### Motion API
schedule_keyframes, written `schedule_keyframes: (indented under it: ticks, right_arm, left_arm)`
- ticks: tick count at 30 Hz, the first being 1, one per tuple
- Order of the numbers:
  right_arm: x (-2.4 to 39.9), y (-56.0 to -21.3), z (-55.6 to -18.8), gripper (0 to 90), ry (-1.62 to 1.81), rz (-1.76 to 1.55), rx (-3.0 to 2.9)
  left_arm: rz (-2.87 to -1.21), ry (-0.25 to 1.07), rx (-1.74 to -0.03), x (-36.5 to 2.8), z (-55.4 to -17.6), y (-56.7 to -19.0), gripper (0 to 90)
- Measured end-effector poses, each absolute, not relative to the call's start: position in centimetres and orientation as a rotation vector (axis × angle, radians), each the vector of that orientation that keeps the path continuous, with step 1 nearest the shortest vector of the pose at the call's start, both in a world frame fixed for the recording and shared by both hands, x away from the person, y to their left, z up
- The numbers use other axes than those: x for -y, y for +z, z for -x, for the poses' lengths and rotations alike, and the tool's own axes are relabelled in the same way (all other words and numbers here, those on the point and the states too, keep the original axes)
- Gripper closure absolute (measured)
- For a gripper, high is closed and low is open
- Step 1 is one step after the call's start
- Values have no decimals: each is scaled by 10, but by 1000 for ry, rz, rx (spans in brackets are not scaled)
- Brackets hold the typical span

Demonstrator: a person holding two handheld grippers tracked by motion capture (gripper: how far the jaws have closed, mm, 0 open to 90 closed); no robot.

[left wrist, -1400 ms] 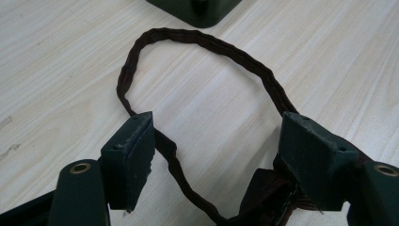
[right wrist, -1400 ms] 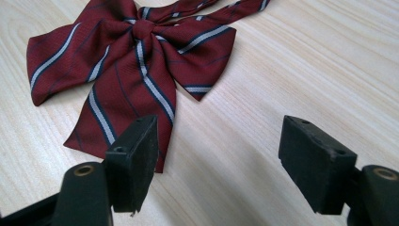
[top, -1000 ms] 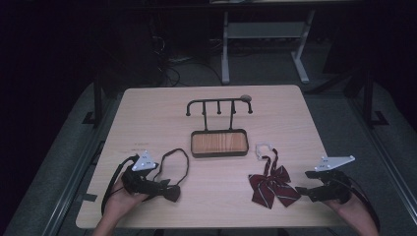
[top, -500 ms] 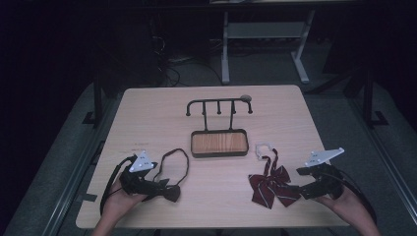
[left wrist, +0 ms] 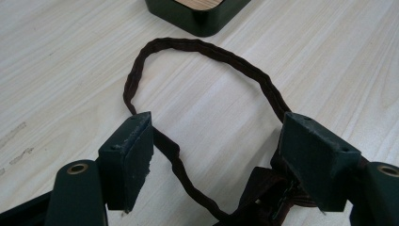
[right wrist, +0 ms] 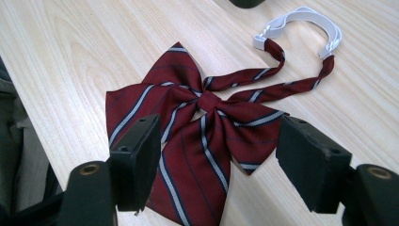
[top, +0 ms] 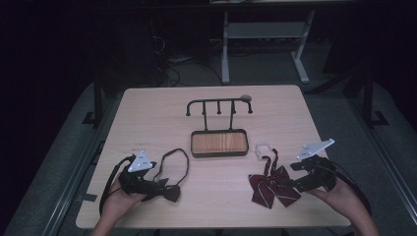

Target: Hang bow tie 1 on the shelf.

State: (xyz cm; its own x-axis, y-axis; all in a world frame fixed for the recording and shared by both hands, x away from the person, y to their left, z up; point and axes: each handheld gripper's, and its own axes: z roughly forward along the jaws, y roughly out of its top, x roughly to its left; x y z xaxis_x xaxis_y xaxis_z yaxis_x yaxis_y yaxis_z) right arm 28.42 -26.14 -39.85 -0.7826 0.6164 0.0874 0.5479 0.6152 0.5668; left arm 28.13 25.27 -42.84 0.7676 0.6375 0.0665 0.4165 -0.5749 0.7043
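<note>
A dark red bow tie (top: 273, 191) with pale stripes lies flat near the table's front right, its white elastic band (top: 263, 147) behind it. My right gripper (top: 293, 185) hovers at the bow's right wing. In the right gripper view the bow tie (right wrist: 197, 122) lies under and between the open jaws of this gripper (right wrist: 216, 141); they have just been closing a little and the pads press on nothing. A dark brown bow tie (top: 171, 193) lies at front left, its strap (left wrist: 211, 49) looped on the table. My left gripper (left wrist: 221, 136) stands open over that strap.
A black stand with hooks (top: 219, 104) rises behind a black tray with a wooden floor (top: 219, 143) at mid table. The tray's corner (left wrist: 200, 23) lies just beyond the brown strap. The table's front edge is close to both hands.
My right gripper has moved left toward the red bow tie and risen slightly. The left hand and both bow ties have stayed where they were.
</note>
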Motion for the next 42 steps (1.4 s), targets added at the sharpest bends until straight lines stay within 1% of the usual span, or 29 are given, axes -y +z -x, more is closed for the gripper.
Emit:
schedule_keyframes:
  ticks: [13, 28, 42]
  right_arm:
    - [242, -394, -304, 362, 846, -929, -2758]
    - [238, -392, -337, 420, 786, -967, -2779]
    - [229, -389, -358, 433, 744, -971, -2799]
  left_arm:
    - [-2278, 419, -770, -252, -281, -428, 263]
    - [-2278, 422, -776, -252, -281, -429, 264]
    - [-2280, 419, -771, -252, -281, -428, 258]
